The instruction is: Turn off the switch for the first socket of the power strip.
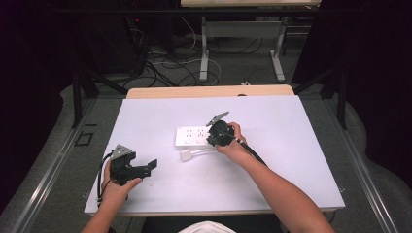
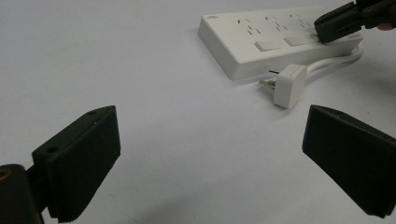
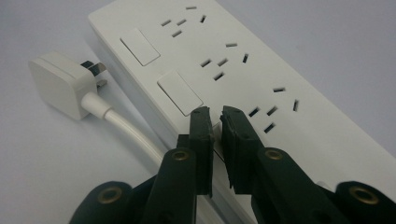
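We had the right gripper (image 3: 215, 122) pressed nearly shut on the power strip (image 3: 243, 70) switch (image 3: 179, 92), so a straight-down push worked best, left gripper (image 2: 210, 154) spread wide.

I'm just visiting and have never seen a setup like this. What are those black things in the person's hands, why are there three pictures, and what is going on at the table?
No robot arm is at work here: a person holds a hand-held two-jaw gripper in each hand. The high view looks down on the white table from above the person's side. The other two pictures come from small cameras riding on the grippers, looking along their black jaws.

On the table lies a white power strip with rocker switches, and its own white plug lies unplugged beside it on its cable.

The right gripper has its jaws nearly together, tips down on the strip at one of its switches; nothing is visibly held between them. The left gripper rests off to the side, jaws wide open and empty, pointed toward the strip.
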Demonstrator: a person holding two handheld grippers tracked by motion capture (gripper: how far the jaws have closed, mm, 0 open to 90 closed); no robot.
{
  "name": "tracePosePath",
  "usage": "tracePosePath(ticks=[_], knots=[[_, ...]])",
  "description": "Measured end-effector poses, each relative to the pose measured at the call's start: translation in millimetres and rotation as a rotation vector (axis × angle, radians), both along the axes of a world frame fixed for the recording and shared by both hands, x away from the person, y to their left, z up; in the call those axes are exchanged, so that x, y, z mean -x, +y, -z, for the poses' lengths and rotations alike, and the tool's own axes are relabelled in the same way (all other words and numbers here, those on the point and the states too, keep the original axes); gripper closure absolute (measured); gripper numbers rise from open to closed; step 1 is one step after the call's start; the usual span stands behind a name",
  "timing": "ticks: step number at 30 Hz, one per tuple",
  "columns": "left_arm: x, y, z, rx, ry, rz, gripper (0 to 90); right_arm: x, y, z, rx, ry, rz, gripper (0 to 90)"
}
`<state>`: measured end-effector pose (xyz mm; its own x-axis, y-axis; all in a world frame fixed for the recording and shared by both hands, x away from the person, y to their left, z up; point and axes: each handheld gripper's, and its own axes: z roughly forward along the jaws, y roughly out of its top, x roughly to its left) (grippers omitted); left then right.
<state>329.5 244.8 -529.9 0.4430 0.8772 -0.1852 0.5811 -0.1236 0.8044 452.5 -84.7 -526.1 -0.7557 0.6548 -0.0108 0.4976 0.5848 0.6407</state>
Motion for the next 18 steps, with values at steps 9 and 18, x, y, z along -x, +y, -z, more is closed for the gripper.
tracePosePath(ticks=[9, 18], knots=[[0.1, -0.5, 0.1, 0.000, 0.001, 0.002, 4.0, 0.9, 0.6, 0.8, -0.008, -0.008, 0.002, 89.0], [-0.1, -0.6, 0.4, -0.001, 0.004, 0.002, 4.1, -1.8, -2.7, -0.4, -0.026, 0.042, 0.024, 90.0]])
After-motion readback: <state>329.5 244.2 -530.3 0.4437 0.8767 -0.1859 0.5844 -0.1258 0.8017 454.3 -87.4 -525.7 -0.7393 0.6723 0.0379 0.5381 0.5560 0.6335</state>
